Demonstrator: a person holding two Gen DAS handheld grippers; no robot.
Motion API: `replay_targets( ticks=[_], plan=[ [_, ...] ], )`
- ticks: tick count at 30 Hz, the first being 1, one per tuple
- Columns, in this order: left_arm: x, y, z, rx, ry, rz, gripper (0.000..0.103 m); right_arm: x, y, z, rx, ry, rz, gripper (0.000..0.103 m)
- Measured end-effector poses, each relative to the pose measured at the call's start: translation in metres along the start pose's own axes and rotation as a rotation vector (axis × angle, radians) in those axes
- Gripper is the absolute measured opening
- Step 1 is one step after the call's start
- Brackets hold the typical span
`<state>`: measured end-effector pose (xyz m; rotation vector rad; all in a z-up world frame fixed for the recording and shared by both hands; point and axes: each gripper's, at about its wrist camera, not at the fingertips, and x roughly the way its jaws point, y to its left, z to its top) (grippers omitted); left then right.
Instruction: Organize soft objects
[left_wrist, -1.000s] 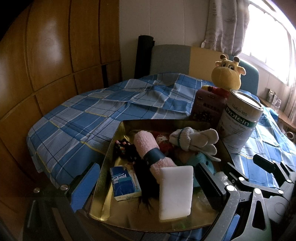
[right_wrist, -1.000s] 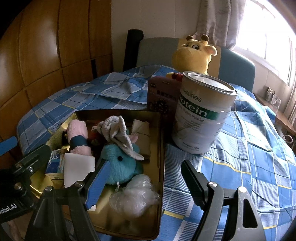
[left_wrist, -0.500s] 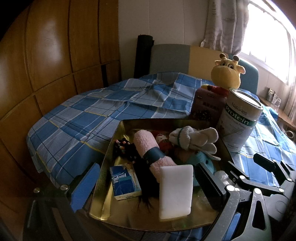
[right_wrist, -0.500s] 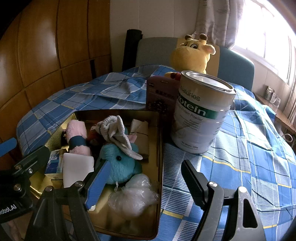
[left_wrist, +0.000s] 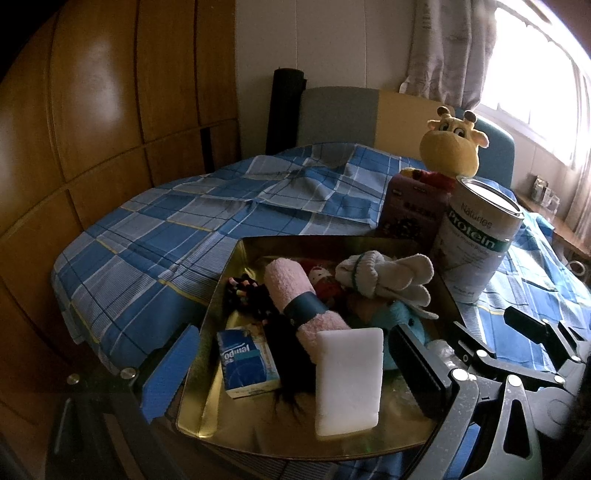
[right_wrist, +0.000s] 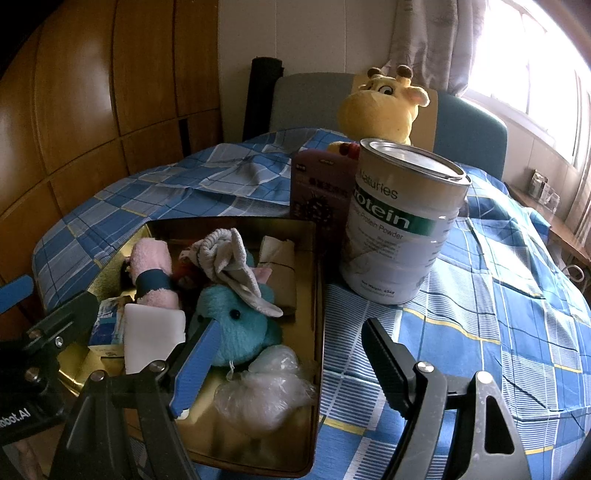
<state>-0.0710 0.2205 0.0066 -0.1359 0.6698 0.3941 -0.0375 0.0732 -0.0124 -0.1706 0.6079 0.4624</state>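
A gold metal tray (left_wrist: 221, 295) (right_wrist: 319, 295) on the blue plaid cloth holds soft things. In it lie a rolled pink towel (left_wrist: 295, 291) (right_wrist: 151, 264) with a blue band, a white sponge (left_wrist: 349, 380) (right_wrist: 151, 338), pale knitted gloves (left_wrist: 388, 275) (right_wrist: 227, 258), a teal plush (right_wrist: 236, 326), a clear plastic bag (right_wrist: 266, 391) and a tissue pack (left_wrist: 247, 363). My left gripper (left_wrist: 291, 369) hovers open over the tray's near end, above the sponge. My right gripper (right_wrist: 290, 365) is open over the tray's right rim, near the bag, holding nothing.
Just right of the tray stands a tall protein powder can (right_wrist: 399, 221) with a pink box (right_wrist: 319, 190) beside it. A yellow giraffe plush (right_wrist: 380, 107) sits behind them against a chair. Wooden wall panels run along the left. Plaid cloth (right_wrist: 480, 314) spreads to the right.
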Motion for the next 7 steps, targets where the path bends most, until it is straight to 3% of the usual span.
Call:
replay_targets(
  ticks=[7],
  plan=[
    [-0.0003,0.0014,0.0021,-0.006,-0.009,-0.019,0.102,0.0003,-0.0007,-0.0004,0.000,-0.001,-0.001,0.080]
  ],
)
